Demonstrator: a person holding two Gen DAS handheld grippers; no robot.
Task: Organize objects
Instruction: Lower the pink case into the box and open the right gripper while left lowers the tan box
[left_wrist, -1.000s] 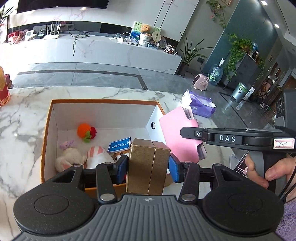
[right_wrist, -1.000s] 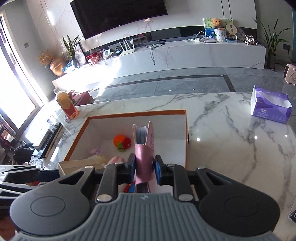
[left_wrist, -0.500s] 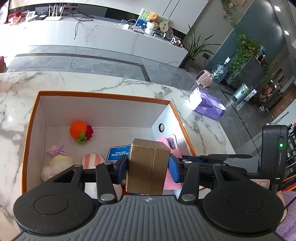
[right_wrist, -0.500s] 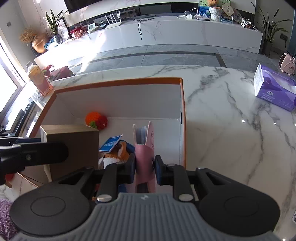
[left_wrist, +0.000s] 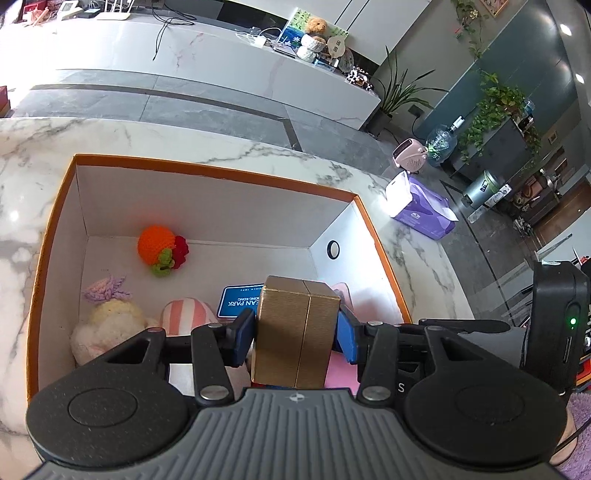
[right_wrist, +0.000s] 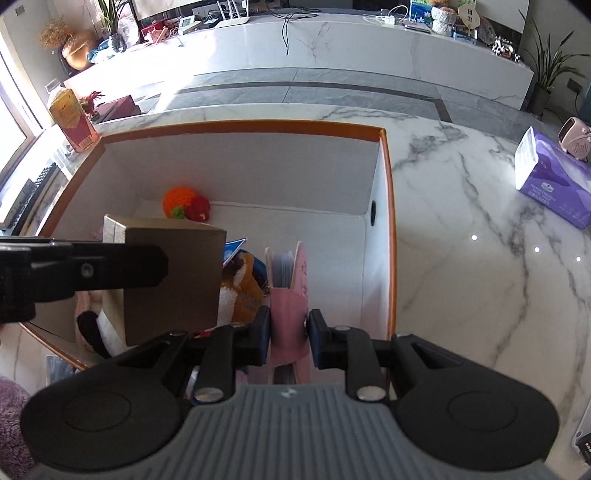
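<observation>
An orange-rimmed white box (left_wrist: 207, 171) sits on the marble table; it also shows in the right wrist view (right_wrist: 387, 192). My left gripper (left_wrist: 296, 334) is shut on a gold box (left_wrist: 295, 328) and holds it over the box's near part. The gold box also shows in the right wrist view (right_wrist: 184, 258). My right gripper (right_wrist: 288, 328) is shut on a pink card holder (right_wrist: 288, 295) standing upright inside the box by its right wall. In the box lie an orange knitted toy (left_wrist: 159, 247), a cream plush (left_wrist: 107, 325), a pink striped plush (left_wrist: 188, 314) and a blue card (left_wrist: 240, 299).
A purple tissue pack (left_wrist: 421, 210) lies on the table right of the box; it also shows in the right wrist view (right_wrist: 554, 184). A red-and-yellow carton (right_wrist: 70, 118) stands at the far left corner. A long white counter (right_wrist: 295, 48) lies beyond the table.
Both grippers have moved forward and down over the box. The gold box now hangs inside the near part, and the pink card holder has gone lower along the right wall.
</observation>
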